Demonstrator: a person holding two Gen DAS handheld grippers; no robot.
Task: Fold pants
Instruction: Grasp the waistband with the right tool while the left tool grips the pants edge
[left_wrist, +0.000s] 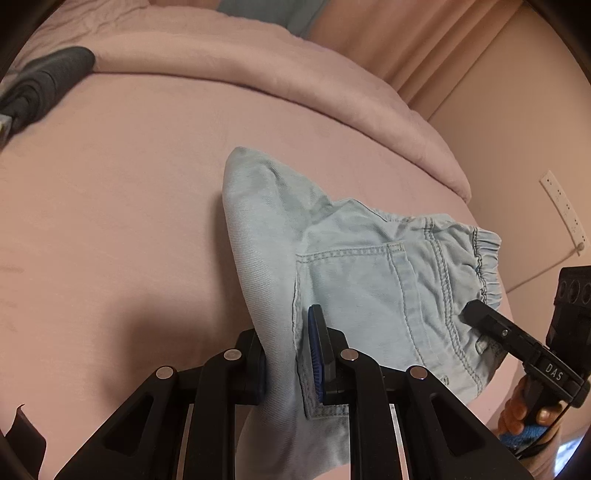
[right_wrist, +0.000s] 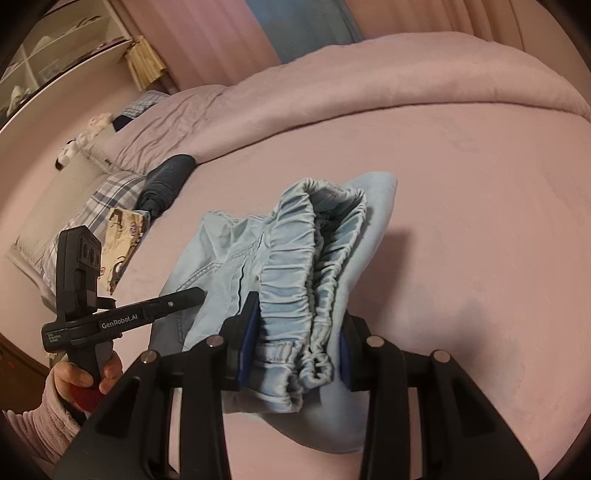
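Pale blue denim pants, folded, hang above the pink bedsheet. Left gripper pinches the pocket side; right gripper clamps the gathered elastic waistband, both angled forward.

This is a bedroom in a home: a wide bed with pink sheet, a checked pillow at its far left corner, and curtains behind.

The left gripper is black with blue ribbed pads and silver screws; the right gripper looks the same.
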